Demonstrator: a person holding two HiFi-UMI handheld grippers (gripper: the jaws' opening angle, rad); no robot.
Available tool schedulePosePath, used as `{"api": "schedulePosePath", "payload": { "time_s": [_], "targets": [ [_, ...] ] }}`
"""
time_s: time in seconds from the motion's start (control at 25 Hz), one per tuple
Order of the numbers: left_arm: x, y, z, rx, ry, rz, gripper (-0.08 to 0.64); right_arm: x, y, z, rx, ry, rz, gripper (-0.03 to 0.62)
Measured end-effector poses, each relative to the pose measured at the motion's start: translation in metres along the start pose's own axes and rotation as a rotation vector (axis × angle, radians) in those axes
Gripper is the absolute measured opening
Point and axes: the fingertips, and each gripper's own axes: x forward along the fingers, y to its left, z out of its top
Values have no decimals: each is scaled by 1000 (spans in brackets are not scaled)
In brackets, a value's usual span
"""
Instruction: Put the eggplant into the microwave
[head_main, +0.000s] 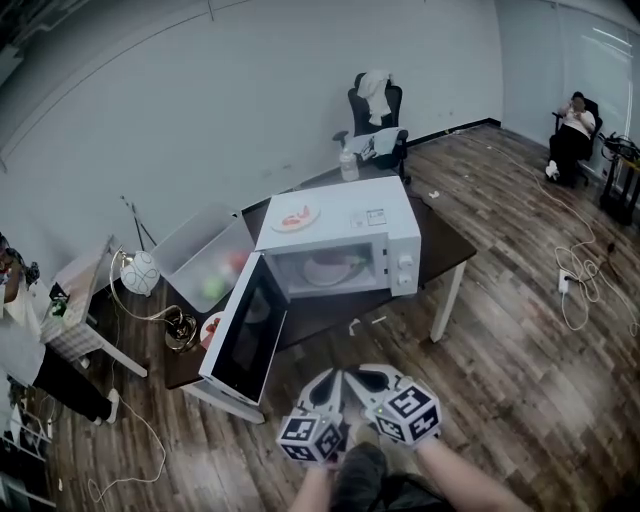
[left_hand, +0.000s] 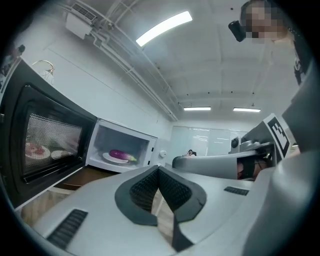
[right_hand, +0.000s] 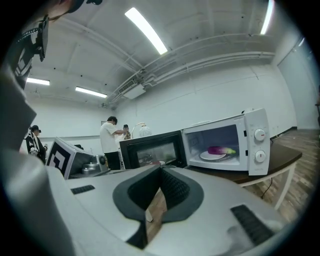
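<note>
Purple with a green end, the eggplant (left_hand: 120, 155) is seen lying on a white plate (left_hand: 111, 159) inside the microwave (head_main: 402, 228). The cavity is lit, and the eggplant is placed across the plate, its green end turned toward the side of the two knobs (right_hand: 259, 145). The door (head_main: 245, 332) of the microwave is swung fully open to the left side of the head view, and its dark window is turned toward the camera. On the top of the white microwave a second plate (head_main: 296, 217) with something red on it is placed. The microwave is carried by a dark brown tabletop (head_main: 452, 245), and beside it, on the left, a clear plastic bin (head_main: 200, 258) is seen.

The left hand-held gripper (left_hand: 159, 170) is clenched, its ribbed pads pressed together, and nothing is held between them. The right hand-held gripper (right_hand: 161, 170) is clenched in the same way and is also empty. Both are held side by side in front of the open door, well apart from the microwave, above the wooden floor (head_main: 520, 370).

Behind the tabletop a black office chair (head_main: 378, 115) is placed near the wall.
</note>
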Motion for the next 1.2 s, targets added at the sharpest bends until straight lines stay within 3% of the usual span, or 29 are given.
{"api": "schedulePosePath", "payload": {
  "time_s": [0.36,1.2],
  "targets": [
    [-14,-6,-10,-16,-3,6,0,-13,5,-10,41,-18,-14,2],
    [-19,-3,1,-18,-19,20,-1,-15,10,-7,6,6,-20,0]
  ]
}}
